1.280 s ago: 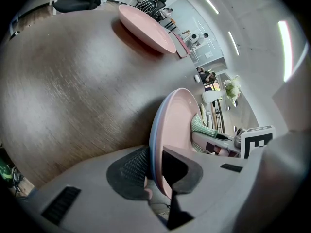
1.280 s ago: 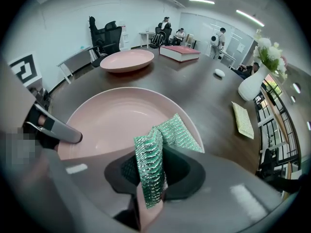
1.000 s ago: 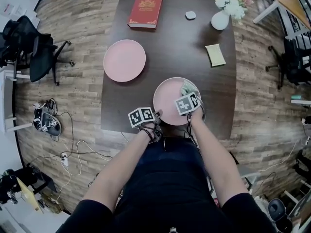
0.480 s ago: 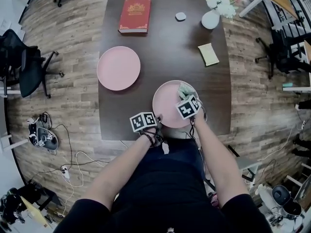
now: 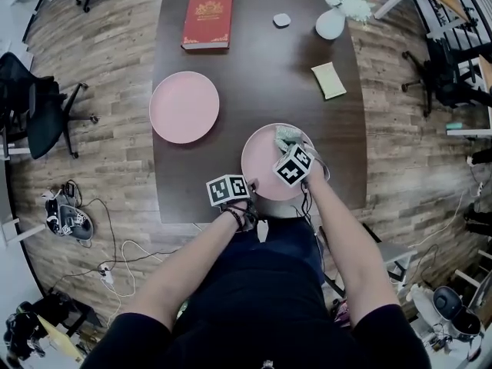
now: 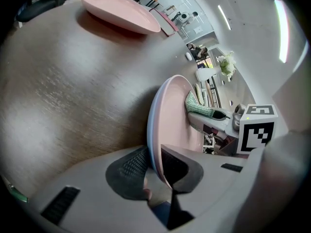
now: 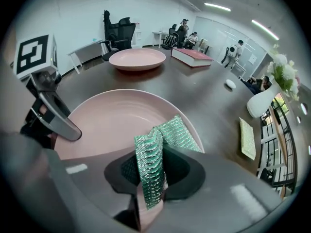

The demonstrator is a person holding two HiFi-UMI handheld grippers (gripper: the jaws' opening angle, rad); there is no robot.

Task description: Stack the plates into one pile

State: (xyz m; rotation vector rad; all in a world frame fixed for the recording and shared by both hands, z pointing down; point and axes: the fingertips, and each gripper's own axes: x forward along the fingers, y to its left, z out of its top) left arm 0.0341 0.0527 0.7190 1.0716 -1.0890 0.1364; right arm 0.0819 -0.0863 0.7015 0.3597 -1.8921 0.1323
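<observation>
Left claw (image 6: 153, 161) pinches the rim of the near pink plate (image 5: 265, 160) on the counter (image 5: 261, 75). Right claw (image 7: 155, 155) clamps a green scouring cloth (image 7: 161, 142) (folded, glittery) over that plate. The second pink plate (image 5: 184, 107) lies well apart from it, flat.

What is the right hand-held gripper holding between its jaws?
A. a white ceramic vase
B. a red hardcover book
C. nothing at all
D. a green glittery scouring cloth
D: in the right gripper view, the jaws of the right hand-held gripper are closed on a green glittery scouring cloth, at the rim of the near round pink plate.
</observation>
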